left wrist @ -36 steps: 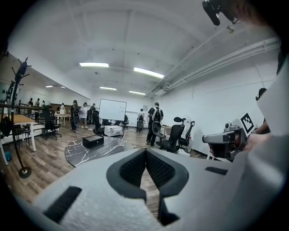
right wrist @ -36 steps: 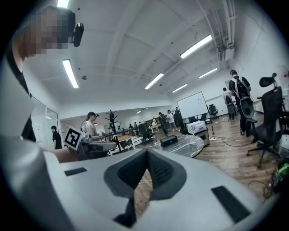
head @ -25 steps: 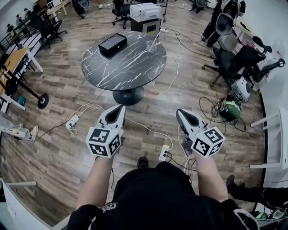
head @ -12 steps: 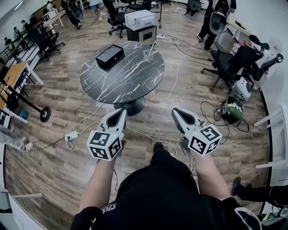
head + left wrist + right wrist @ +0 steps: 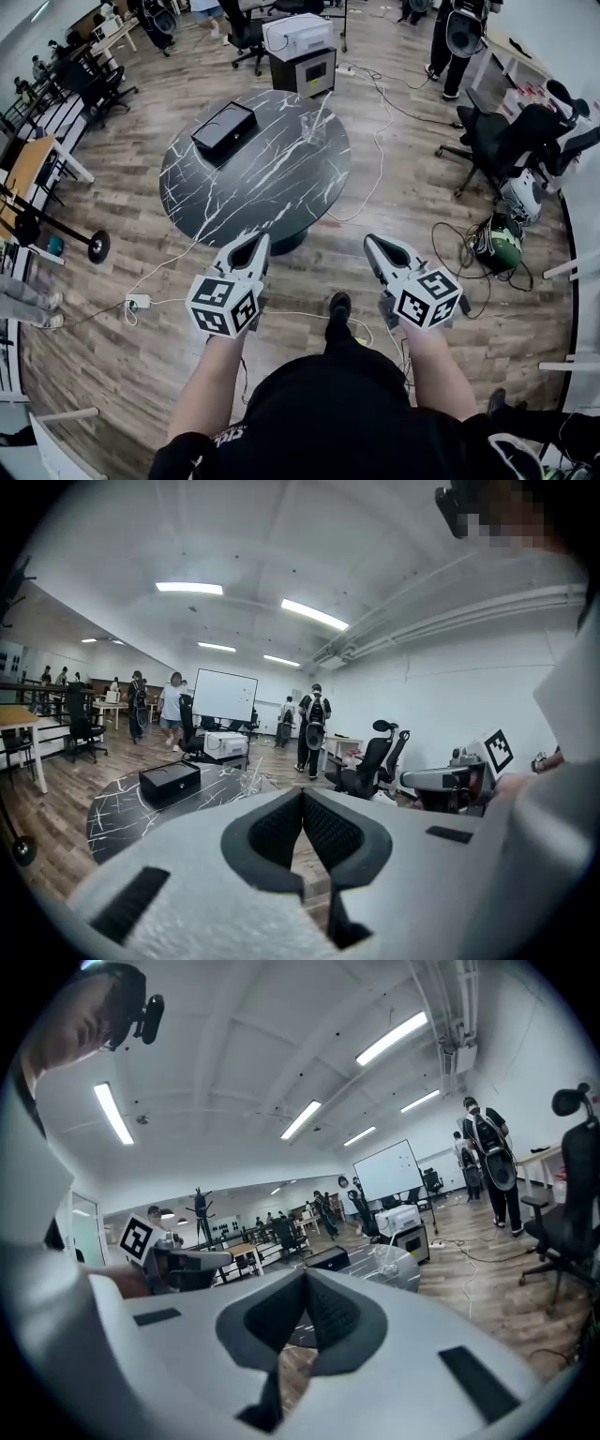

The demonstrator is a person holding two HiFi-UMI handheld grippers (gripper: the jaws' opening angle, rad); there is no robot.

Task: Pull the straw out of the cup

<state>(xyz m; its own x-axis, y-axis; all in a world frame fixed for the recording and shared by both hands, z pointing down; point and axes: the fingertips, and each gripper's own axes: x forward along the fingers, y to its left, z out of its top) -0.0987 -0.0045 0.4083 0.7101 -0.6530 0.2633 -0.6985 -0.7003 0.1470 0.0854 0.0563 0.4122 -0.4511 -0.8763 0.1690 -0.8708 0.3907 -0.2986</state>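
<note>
A clear cup (image 5: 314,125) with a pale straw (image 5: 322,105) leaning out of it stands near the far right edge of a round black marble table (image 5: 253,178). Both grippers are held low in front of me, short of the table's near edge and apart from the cup. My left gripper (image 5: 262,240) and my right gripper (image 5: 369,241) are shut and hold nothing. In the left gripper view the cup (image 5: 251,781) shows just beyond the closed jaw tips (image 5: 302,793). The right gripper view has the cup (image 5: 390,1254) to the right of its closed tips (image 5: 305,1273).
A black box (image 5: 223,127) lies on the table's far left. Behind the table stands a printer (image 5: 298,33) on a dark cabinet. Office chairs (image 5: 506,136) and cables (image 5: 473,246) crowd the right floor; a power strip (image 5: 138,301) lies at left. People stand at the back.
I have walked toward the table: it sits nearer and lower in the head view. Both grippers travelled forward with me and stayed shut.
</note>
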